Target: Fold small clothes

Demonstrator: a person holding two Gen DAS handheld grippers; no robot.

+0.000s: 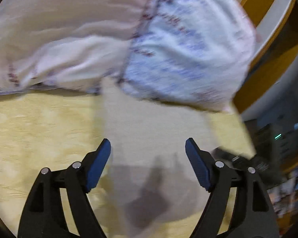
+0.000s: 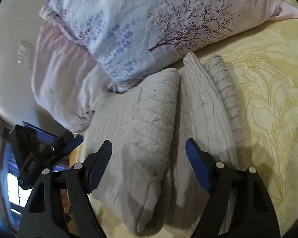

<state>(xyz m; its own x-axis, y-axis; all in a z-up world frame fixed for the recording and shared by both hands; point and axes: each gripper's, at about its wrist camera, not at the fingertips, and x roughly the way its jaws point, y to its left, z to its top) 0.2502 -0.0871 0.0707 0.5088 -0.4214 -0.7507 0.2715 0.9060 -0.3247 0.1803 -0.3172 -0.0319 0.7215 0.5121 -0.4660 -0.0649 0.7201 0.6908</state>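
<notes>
So the thing getting folded is a fuzzy grey garment (image 2: 141,138), some kind of fleecy knit, and it sits dead centre in the right wrist view, lying on the yellow patterned bedspread (image 2: 272,103). It's bunched into a couple of long puffy rolls side by side, with a ribbed edge (image 2: 222,83) showing along its right side. The top end of it butts right up against the pillows.

In the left wrist view the same garment (image 1: 149,138) is just a pale grey strip running down the middle of the frame, pretty blurry, so I can't tell much about how it's lying there.

The right gripper (image 2: 149,148) hangs over the garment with its blue-padded jaws spread wide, nothing between them, and the fabric sits below the gap. The left gripper (image 1: 148,148) is the same deal, jaws wide apart and holding nothing, just hovering over the grey strip and the bedspread (image 1: 39,129). You can also spot the left gripper (image 2: 41,148) from the side at the lower left of the right wrist view, off the edge of the bed.

Two pillows sit up top: a white and blue one with a purple tree print (image 2: 149,25) resting on a pinkish one (image 2: 57,75). In the left view they fill the upper half, pink pillow (image 1: 69,19) left and blue one (image 1: 184,45) right, with a wooden headboard (image 1: 268,45) at the far right.
</notes>
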